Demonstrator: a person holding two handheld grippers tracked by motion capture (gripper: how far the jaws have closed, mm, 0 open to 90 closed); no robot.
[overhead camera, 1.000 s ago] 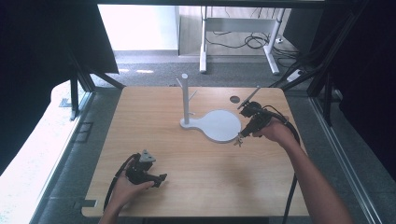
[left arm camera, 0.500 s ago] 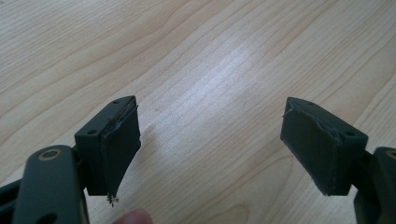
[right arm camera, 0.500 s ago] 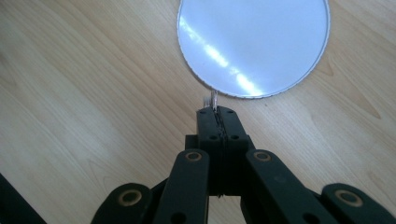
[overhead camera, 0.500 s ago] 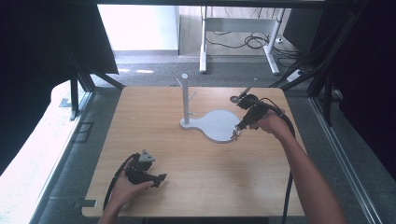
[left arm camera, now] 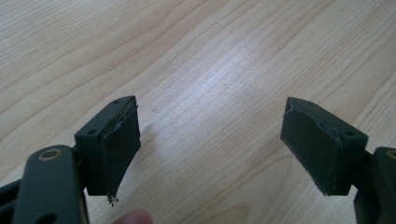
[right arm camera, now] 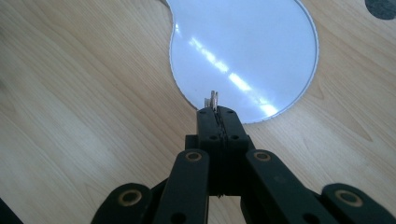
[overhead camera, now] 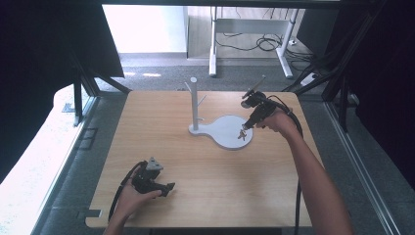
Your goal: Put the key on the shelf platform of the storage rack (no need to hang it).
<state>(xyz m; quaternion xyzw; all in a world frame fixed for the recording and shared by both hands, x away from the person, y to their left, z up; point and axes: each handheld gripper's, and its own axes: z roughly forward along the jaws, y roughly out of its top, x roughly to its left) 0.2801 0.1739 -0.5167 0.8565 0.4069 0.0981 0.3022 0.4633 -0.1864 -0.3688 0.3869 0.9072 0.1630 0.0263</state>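
My right hand-held gripper [overhead camera: 243, 130] hangs over the near right edge of the white base plate [overhead camera: 222, 134], jaws pressed together on a small bunch of keys [overhead camera: 242, 134]. In the high view the keys dangle from the tips, just above the plate's round part. In the right gripper view the two black jaws meet with hardly a gap, and a thin sliver of metal, the keys [right arm camera: 213, 100], pokes out past the tips; past it lies the glossy white plate [right arm camera: 261, 42], whose rim curves beside the jaws. I cannot tell whether the keys touch the plate or hang clear of it.

The plate belongs to a white stand with an upright post [overhead camera: 194, 100] that rises from the plate's narrow end and carries short pegs near its top. The post is to the left of my right hand-held gripper and well apart from it.

My left hand-held gripper [overhead camera: 169, 186] rests low at the near left part of the desk [overhead camera: 161, 122], far from the stand. In the left gripper view its jaws stand wide apart with nothing between them, only bare wood grain under the pads [left arm camera: 119, 151].
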